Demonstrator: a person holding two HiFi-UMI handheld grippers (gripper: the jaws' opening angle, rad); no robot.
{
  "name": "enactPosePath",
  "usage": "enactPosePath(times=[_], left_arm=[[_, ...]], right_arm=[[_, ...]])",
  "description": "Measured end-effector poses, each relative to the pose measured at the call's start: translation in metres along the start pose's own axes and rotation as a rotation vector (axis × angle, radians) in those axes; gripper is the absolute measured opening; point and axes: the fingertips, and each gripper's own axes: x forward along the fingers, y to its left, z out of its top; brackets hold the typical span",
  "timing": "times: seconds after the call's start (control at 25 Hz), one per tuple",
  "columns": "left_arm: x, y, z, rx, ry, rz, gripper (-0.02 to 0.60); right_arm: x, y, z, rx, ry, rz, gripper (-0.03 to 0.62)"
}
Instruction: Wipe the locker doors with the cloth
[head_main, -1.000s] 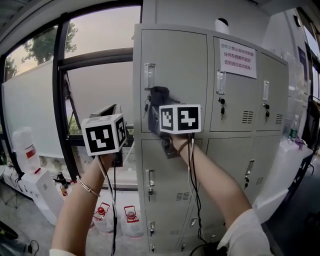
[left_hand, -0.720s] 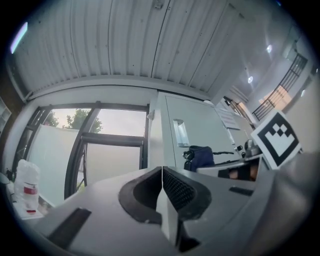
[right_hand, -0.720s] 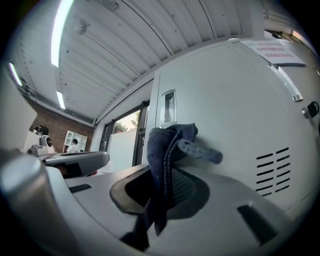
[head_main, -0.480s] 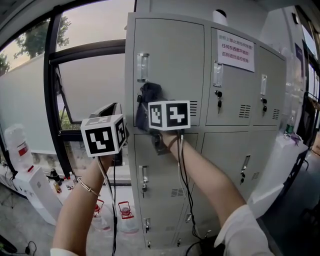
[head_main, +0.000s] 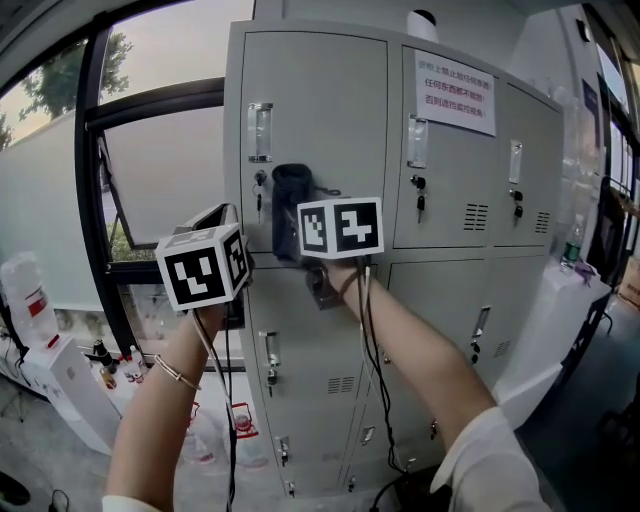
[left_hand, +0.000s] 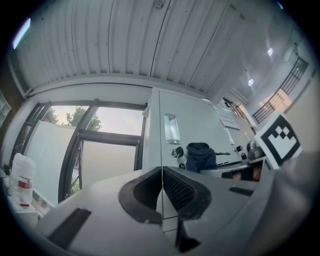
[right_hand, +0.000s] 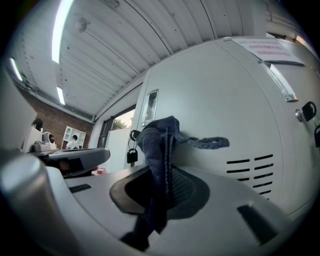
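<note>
A bank of grey metal lockers (head_main: 330, 120) stands in front of me. My right gripper (head_main: 300, 215) is shut on a dark blue cloth (head_main: 290, 200) and presses it against the top left locker door (head_main: 335, 90), beside its keyhole (head_main: 259, 182). In the right gripper view the cloth (right_hand: 159, 150) is bunched between the jaws and touches the door (right_hand: 225, 100). My left gripper (head_main: 228, 260) is held to the left, off the lockers, jaws shut with nothing between them. From the left gripper view the cloth (left_hand: 201, 156) shows ahead on the door.
A paper notice (head_main: 455, 92) hangs on the top middle door. Keys dangle from locks (head_main: 419, 200). A dark window frame (head_main: 95, 180) stands left of the lockers. White water dispensers (head_main: 40, 350) and water jugs (head_main: 235, 425) are low at left. A white counter (head_main: 570, 310) is at right.
The right gripper has slid the cloth left and slightly up across the top left door, toward its keyhole. The left gripper has stayed about where it was.
</note>
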Motion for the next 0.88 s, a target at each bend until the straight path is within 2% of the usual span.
enactPosePath(times=[0.2,0.52,0.88], left_arm=[[0.009,-0.029,0.002,0.024,-0.009,-0.027,0.009],[0.031,-0.074,-0.008,-0.029,0.002,-0.103,0.009],[0.043,-0.123,-0.007,-0.027,-0.004,-0.133,0.009]], right_arm=[[-0.01,-0.017,0.001,-0.008,0.0,-0.01,0.049],[-0.038,-0.062,0.0,-0.009,-0.001,-0.056,0.049],[-0.073,-0.119,-0.005,0.009,-0.003,-0.116,0.049]])
